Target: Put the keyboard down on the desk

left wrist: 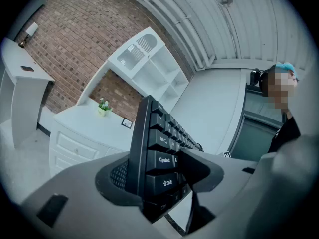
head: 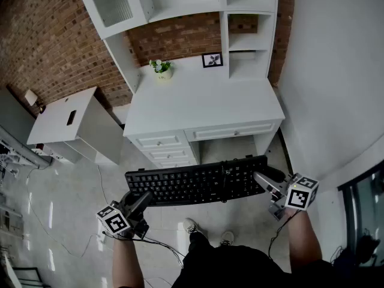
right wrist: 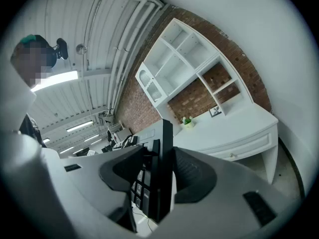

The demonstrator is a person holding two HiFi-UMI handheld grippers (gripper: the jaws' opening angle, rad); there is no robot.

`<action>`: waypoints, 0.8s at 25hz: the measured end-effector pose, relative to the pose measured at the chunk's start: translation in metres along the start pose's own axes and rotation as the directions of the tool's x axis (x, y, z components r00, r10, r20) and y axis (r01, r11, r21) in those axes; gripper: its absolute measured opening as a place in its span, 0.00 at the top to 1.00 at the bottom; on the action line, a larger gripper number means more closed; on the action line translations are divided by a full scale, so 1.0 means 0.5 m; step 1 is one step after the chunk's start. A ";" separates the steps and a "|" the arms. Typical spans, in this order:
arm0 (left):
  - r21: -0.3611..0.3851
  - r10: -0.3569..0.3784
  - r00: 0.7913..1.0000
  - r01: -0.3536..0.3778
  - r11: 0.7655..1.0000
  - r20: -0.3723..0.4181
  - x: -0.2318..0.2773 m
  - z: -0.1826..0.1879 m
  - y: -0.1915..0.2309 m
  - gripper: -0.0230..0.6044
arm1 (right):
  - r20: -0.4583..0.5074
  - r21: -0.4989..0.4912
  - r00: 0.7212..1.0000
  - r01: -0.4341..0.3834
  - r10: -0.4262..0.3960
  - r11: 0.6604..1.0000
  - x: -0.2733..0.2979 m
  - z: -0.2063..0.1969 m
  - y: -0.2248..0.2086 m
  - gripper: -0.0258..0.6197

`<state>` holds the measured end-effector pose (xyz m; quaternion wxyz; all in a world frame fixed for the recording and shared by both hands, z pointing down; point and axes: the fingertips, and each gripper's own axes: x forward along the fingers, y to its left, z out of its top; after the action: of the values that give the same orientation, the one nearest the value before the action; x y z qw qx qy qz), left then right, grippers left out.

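Observation:
A black keyboard (head: 198,182) hangs level in the air in front of the white desk (head: 204,104), over the floor and below the desk's drawers. My left gripper (head: 143,200) is shut on the keyboard's left end, and my right gripper (head: 264,179) is shut on its right end. In the left gripper view the keyboard (left wrist: 154,133) stands on edge between the pads, keys facing right, with my left gripper (left wrist: 154,183) clamped on the Caps Lock corner. In the right gripper view the keyboard (right wrist: 162,153) is likewise pinched edge-on by my right gripper (right wrist: 159,176).
On the desk's back stand a small potted plant (head: 162,68) and a framed picture (head: 212,59), under a white hutch (head: 180,5). A white cabinet (head: 63,122) sits to the left. Cables (head: 162,245) lie on the floor by the person's shoes (head: 192,225).

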<state>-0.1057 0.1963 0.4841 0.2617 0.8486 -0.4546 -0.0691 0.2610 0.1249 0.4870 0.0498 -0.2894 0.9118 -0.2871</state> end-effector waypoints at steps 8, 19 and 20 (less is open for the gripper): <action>0.001 0.001 1.000 -0.001 1.000 0.005 -0.008 0.006 -0.004 0.53 | 0.002 -0.019 1.000 -0.007 0.007 1.000 0.000 0.004 0.011 0.66; 0.009 -0.003 1.000 0.003 1.000 0.010 0.008 0.004 -0.012 0.53 | 0.017 -0.021 1.000 -0.007 0.007 1.000 -0.010 0.011 -0.003 0.66; 0.011 -0.003 1.000 0.002 1.000 0.009 0.011 0.004 -0.014 0.53 | 0.019 -0.022 1.000 -0.009 0.010 1.000 -0.011 0.012 -0.005 0.66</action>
<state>-0.0983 0.1941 0.4795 0.2549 0.8503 -0.4550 -0.0706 0.2684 0.1233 0.4831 0.0566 -0.2884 0.9157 -0.2741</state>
